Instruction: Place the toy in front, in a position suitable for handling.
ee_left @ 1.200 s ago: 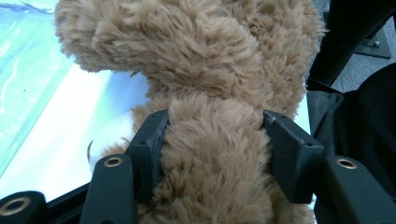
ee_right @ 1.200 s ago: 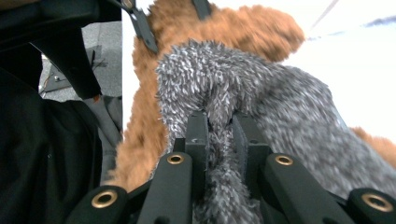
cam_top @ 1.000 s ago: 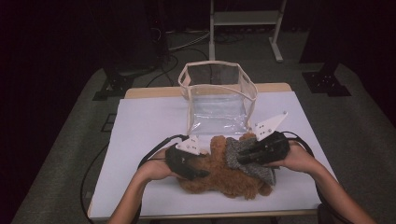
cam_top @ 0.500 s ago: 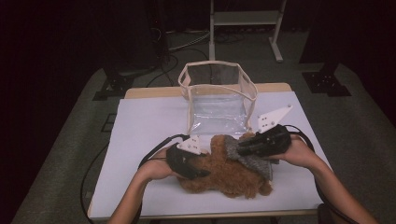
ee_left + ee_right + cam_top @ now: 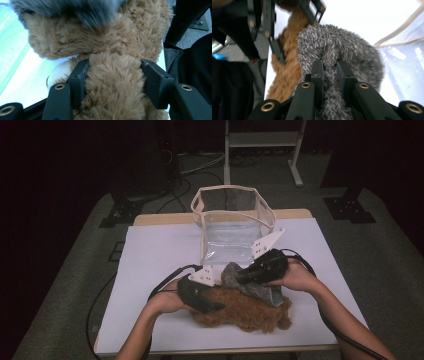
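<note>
Together, two black grippers work shaggy plush on a white tabletop [image 5: 150, 250]. Left gripper [image 5: 113, 75] clamps the brown fuzzy toy [image 5: 245, 312]; right gripper [image 5: 329, 72] pinches speckled grey fleece [image 5: 342, 47] beside a clear soft-sided bag [image 5: 230, 227].

Shaggy brown plush toy [image 5: 112, 82] is bulging between the left gripper's [image 5: 113, 75] matt black plastic jaws, while the right gripper [image 5: 329, 72] is pinching coarse grey fuzzy cloth [image 5: 342, 50] beside a glossy clear plastic bag [image 5: 232, 227].
</note>
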Demonstrator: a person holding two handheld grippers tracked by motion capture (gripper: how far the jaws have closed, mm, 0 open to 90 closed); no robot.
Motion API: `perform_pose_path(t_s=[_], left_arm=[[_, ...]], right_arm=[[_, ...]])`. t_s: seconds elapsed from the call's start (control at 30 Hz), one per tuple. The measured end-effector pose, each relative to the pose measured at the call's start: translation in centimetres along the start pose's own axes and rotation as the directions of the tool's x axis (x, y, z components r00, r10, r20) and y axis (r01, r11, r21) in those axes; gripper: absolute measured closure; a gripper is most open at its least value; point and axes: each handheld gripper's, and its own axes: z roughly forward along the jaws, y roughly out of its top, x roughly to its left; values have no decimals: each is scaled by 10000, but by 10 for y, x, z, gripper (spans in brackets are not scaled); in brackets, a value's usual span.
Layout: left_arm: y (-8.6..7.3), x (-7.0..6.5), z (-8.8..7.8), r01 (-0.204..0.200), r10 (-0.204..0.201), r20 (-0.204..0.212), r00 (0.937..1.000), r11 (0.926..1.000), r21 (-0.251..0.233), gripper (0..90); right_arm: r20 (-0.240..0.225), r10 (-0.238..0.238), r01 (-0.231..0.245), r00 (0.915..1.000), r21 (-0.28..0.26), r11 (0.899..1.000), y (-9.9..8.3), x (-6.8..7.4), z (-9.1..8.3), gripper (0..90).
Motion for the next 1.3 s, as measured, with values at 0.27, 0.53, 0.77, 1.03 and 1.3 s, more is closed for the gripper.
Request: perform_pose_path(t_s=[0.27, 0.53, 0.77, 1.03, 1.3], left_arm=[[1, 0, 0, 21, -21, -5, 10000, 10000, 21, 421], [0, 2, -2, 138, -140, -74, 9999, 9997, -221, 405], [-7, 6, -25, 385, -413, -448, 9981, 9974, -613, 363], [-23, 5, -19, 774, -791, -206, 9967, 9943, -737, 431], [-23, 3, -16, 792, -803, -118, 9967, 9942, -726, 450]], right_arm=[[-9, 185, -185, 9998, -333, 9993, -13, 7, -18, 773], [-45, 632, -633, 9980, -226, 9977, -40, 2, -19, 774], [-158, 1255, -1261, 9920, -492, 9908, -62, -3, -24, 777], [-81, 1536, -1538, 9881, -607, 9862, -73, -5, -34, 776], [291, 350, -318, 9990, -1047, 9940, -20, 4, -55, 775]])
